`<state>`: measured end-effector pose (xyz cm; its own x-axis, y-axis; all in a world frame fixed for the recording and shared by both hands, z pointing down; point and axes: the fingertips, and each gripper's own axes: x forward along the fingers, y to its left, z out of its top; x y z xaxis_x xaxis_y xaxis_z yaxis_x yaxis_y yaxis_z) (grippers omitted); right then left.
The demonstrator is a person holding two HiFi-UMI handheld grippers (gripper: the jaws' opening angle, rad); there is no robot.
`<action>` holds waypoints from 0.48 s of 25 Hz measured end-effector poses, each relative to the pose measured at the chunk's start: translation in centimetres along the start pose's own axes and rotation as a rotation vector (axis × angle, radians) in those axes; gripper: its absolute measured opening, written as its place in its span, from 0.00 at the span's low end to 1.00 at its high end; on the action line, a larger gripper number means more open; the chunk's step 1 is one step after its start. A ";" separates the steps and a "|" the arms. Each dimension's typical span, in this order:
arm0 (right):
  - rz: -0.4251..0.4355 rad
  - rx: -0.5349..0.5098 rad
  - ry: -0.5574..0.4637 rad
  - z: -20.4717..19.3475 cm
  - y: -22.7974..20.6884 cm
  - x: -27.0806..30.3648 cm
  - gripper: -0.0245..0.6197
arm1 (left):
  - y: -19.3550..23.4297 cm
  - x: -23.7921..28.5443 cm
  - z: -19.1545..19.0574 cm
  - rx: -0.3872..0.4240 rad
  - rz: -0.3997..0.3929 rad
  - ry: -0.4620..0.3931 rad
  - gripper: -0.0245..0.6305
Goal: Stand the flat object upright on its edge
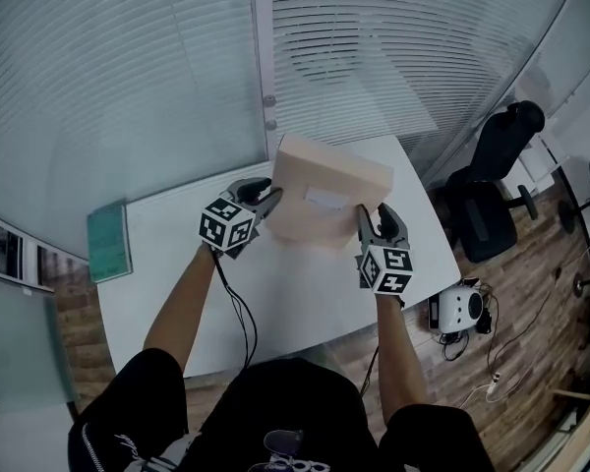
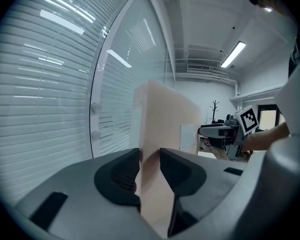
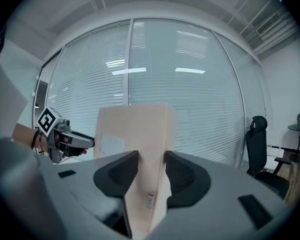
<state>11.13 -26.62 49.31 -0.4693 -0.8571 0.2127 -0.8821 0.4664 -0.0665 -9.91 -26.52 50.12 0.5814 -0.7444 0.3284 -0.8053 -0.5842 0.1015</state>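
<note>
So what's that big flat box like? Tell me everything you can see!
The box is a flat, pale tan cardboard one with a white label on its wide face. It is tipped up almost onto its edge over the white table; I can't tell if its bottom edge touches it. The left gripper pinches one side edge and the right gripper pinches the other.
</note>
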 end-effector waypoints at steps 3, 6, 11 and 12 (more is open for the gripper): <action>0.006 -0.007 -0.008 0.0 0.8 -0.2 0.32 | 0.1 -0.8 -0.3 0.002 0.022 -0.011 0.25; 0.023 -0.010 -0.013 0.1 1.7 0.1 0.32 | 0.4 -1.8 -0.8 -0.017 0.038 -0.018 0.25; 0.071 -0.024 -0.018 0.6 3.9 1.0 0.32 | 1.6 -4.2 -1.6 -0.049 0.082 -0.029 0.25; 0.083 -0.030 -0.019 0.8 4.5 1.5 0.32 | 2.0 -4.6 -1.7 -0.053 0.093 -0.031 0.25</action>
<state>6.49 -25.96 48.57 -0.5417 -0.8191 0.1888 -0.8386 0.5421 -0.0539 -14.42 -23.71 50.39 0.5061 -0.8049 0.3099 -0.8607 -0.4943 0.1219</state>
